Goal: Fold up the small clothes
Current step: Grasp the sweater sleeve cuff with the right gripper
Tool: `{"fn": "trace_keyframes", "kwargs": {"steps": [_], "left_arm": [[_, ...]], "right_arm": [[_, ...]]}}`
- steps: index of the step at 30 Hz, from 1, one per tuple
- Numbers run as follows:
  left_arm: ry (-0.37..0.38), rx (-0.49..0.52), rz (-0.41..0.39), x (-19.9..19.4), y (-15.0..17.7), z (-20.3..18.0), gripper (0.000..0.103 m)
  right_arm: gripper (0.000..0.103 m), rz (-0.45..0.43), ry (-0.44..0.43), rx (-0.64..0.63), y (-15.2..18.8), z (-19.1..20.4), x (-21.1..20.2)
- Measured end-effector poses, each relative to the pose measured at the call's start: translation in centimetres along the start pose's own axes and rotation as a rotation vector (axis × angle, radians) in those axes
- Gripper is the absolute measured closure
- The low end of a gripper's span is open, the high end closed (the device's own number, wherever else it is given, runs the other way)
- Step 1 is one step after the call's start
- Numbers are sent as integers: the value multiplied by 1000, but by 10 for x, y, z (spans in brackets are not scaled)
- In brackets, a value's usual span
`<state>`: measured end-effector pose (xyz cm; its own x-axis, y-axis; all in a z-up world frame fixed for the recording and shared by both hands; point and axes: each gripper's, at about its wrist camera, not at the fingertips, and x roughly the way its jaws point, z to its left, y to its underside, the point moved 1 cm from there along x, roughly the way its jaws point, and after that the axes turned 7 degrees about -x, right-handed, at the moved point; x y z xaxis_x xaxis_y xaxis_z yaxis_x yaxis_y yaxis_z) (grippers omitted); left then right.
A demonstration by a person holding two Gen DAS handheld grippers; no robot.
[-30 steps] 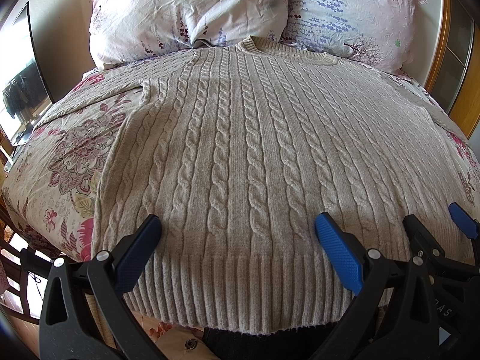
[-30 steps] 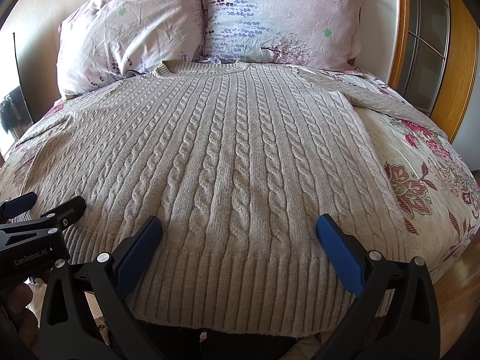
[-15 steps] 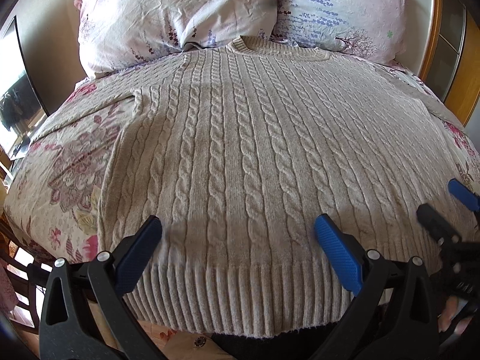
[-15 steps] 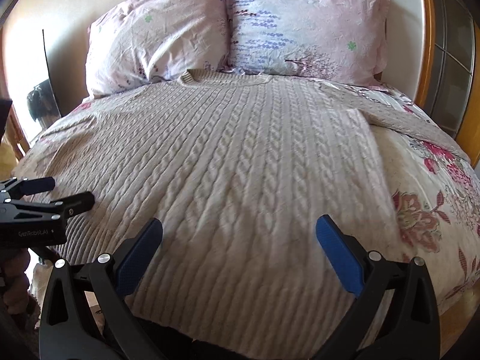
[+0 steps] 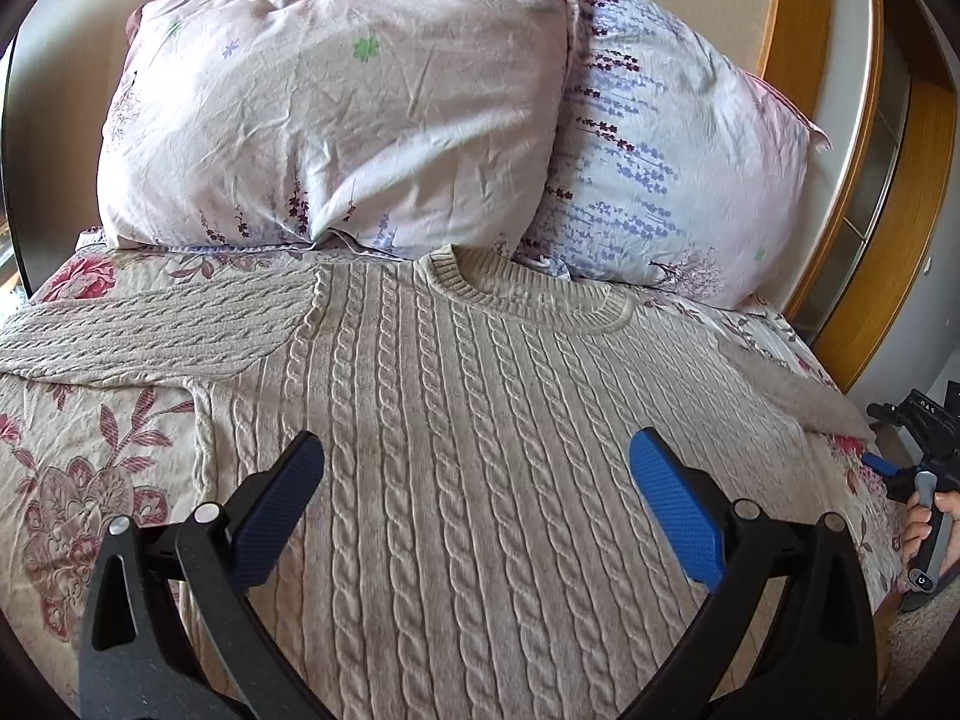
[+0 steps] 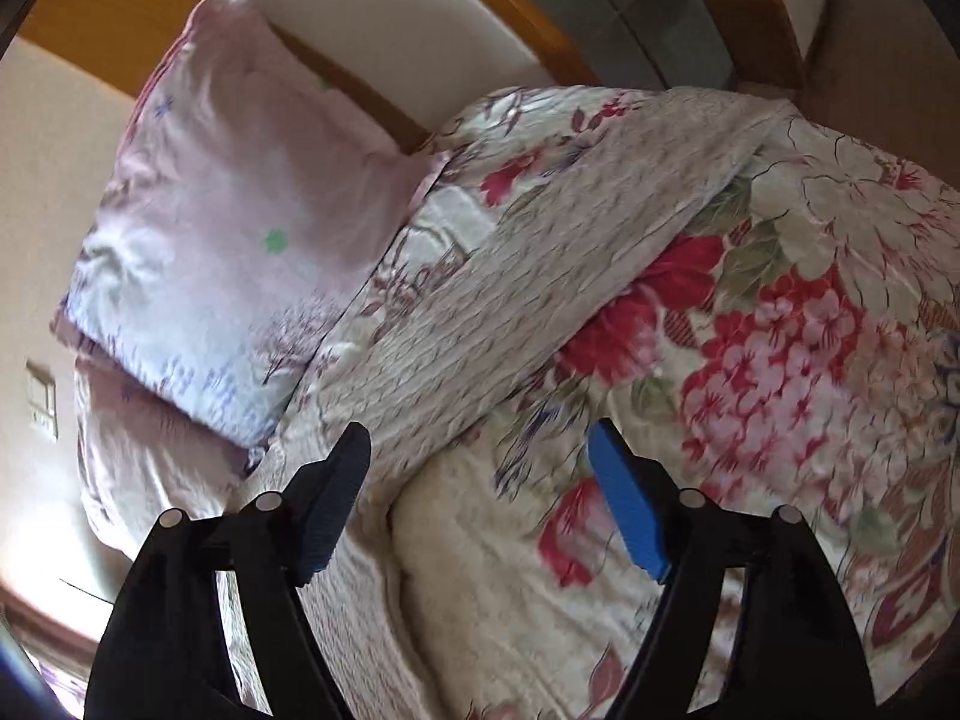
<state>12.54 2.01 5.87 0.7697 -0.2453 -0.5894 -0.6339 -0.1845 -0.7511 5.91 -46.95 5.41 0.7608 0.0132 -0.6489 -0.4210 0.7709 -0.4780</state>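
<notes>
A beige cable-knit sweater (image 5: pixel 480 420) lies flat, front up, on the bed, collar toward the pillows. One sleeve (image 5: pixel 150 324) stretches out to the left. My left gripper (image 5: pixel 477 498) hovers open over the chest of the sweater, nothing between its blue pads. The other sleeve (image 6: pixel 540 276) runs out over the floral cover toward the bed's far edge. My right gripper (image 6: pixel 480 498), rolled to one side, hangs above where that sleeve meets the body; its jaws are closing with nothing pressed between them. In the left wrist view the right gripper's body (image 5: pixel 918 450) shows at the right edge, held by a hand.
Two pink floral pillows (image 5: pixel 336 108) lean at the head of the bed. A floral bedcover (image 6: pixel 780 360) lies under the sweater. A wooden frame with glass panels (image 5: pixel 870 192) borders the bed's right side. A dark screen edge stands at far left.
Both grippers have left the hem. The left one moved up over the chest toward the collar. The right one swung out to the right sleeve, rolled sideways, and its jaws narrowed.
</notes>
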Motion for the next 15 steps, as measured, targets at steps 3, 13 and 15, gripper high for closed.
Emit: {"fn": "trace_keyframes", "kwargs": {"steps": [3,13,15], "left_arm": [[33,-44,21,16,-3,12,2],[148,-217,95,46,-1,48,2],[159,-261,127,53,1,55,2]], "right_arm": [[38,-7,27,58,-19,-15,11],[67,-37,94,153,-34,-33,38],[85,-43,122,137,-34,-34,42]]}}
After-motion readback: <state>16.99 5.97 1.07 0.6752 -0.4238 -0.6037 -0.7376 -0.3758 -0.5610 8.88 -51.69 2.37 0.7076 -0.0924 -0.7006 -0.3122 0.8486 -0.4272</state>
